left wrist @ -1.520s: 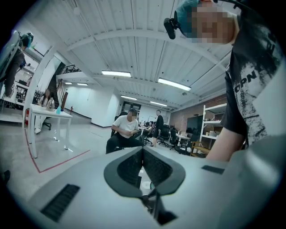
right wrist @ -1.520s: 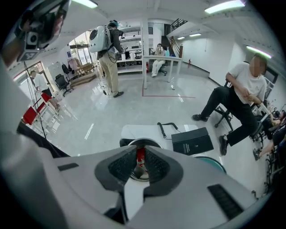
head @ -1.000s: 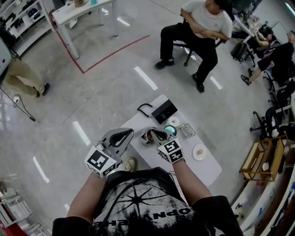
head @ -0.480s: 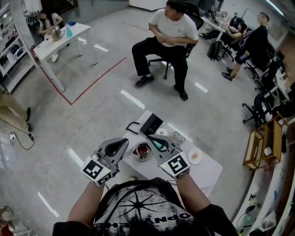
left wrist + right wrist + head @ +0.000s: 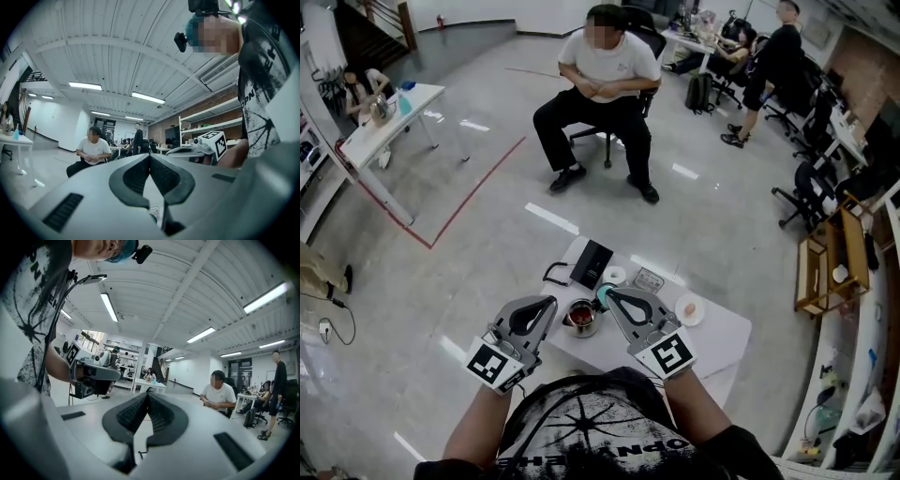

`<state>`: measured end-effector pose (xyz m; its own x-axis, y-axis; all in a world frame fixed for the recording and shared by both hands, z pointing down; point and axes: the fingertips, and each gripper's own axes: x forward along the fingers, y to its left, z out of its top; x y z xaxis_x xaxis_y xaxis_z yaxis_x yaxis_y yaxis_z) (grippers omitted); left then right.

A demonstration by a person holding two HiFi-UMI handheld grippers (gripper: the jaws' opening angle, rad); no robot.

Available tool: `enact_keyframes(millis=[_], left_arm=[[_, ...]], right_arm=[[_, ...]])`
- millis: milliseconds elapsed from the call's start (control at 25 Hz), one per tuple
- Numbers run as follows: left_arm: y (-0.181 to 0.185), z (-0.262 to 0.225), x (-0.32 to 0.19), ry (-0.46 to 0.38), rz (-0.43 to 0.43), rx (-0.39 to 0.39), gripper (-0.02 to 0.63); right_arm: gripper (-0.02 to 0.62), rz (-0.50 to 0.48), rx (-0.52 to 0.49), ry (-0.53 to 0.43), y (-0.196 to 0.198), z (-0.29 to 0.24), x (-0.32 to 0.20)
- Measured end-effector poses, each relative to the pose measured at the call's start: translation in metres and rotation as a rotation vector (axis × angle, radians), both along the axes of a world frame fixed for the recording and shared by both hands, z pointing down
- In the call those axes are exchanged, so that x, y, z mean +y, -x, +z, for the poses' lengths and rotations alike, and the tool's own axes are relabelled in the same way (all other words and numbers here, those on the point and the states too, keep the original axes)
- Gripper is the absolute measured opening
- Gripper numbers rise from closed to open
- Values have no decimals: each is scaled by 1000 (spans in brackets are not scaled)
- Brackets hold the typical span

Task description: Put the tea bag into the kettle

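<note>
The small steel kettle (image 5: 580,318) stands open with something reddish inside, between the left gripper (image 5: 552,302) and right gripper (image 5: 606,293), both closed on nothing.

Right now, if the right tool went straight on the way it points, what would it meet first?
Nothing close that I can see. The right tool, shut, points level across the room. The first thing in line looks to be the far white desk, though depth is unclear.
</note>
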<state>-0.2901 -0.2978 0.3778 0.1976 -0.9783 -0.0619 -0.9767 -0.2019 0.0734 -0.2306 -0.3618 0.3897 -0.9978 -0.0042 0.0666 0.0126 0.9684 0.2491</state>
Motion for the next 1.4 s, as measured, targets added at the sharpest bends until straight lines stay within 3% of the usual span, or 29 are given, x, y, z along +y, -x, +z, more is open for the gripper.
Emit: enact_keyframes(millis=[200,440,800,1040,1400], left_arm=[[2,6,1,9,-4,8,6],[2,6,3,4,2,1,6],[4,-1,5,-10,-11,3,6],[2,4,5,-8,-14,-4,6],[-7,2,6,2,4,6,6]], right_arm=[[9,48,17,125,-9,15,-10],[9,34,33,74,-6,19,-5],[9,41,61,73,-1,21,-7],[9,-9,39,29,1,13,0],[9,-1,43,19,-2,16,5]])
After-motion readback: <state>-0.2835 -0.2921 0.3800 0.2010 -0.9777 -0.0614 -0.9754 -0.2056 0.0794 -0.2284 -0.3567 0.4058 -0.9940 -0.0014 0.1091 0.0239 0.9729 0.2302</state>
